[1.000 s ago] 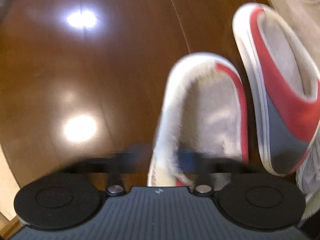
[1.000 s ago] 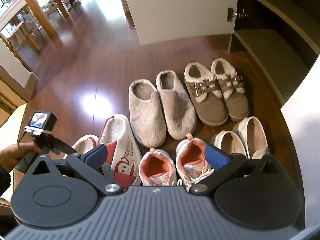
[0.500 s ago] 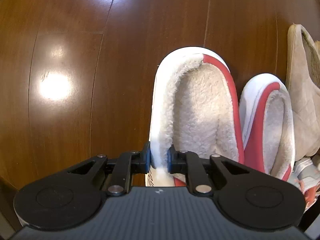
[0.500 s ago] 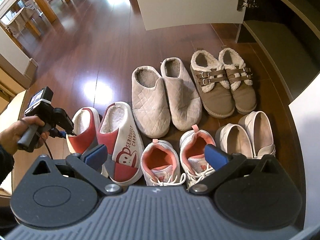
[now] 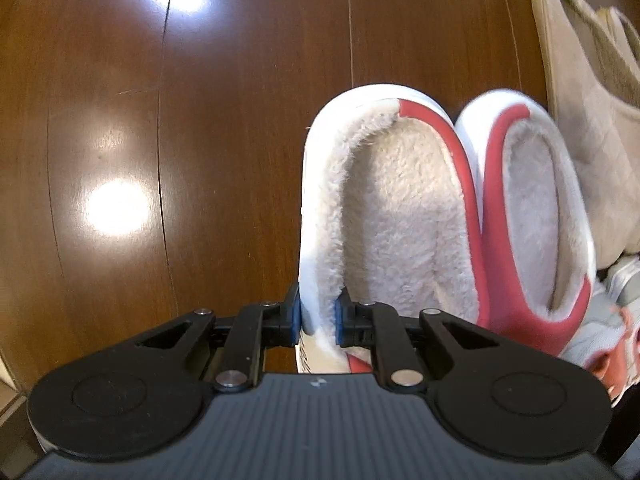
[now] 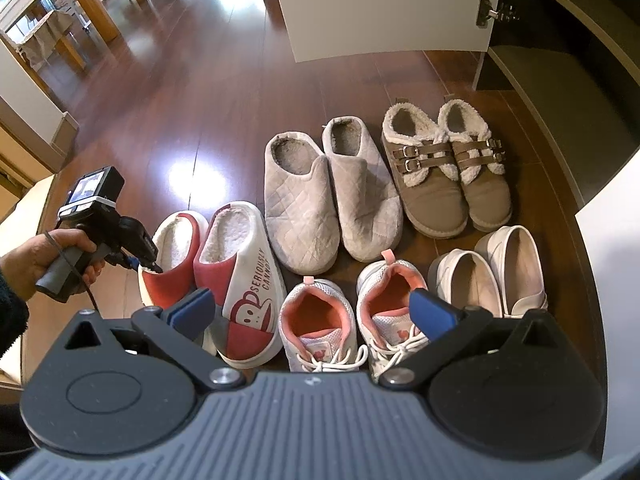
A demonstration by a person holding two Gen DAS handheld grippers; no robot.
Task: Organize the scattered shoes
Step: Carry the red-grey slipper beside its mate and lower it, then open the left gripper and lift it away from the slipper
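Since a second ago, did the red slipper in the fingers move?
Yes. The held slipper has come out from behind the right gripper, further up the floor, and now lies beside its mate, heels nearly level.

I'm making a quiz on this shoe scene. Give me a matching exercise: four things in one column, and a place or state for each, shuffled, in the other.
Things:
1. left gripper
2. right gripper
3. buckled fleece shoes
4. white slip-ons

Places or states:
A. far row, nearest the open cabinet
B. open, holding nothing
C. near row, right end
D. shut on the red-and-white slipper

Pairs: 1-D, 2-B, 3-A, 4-C
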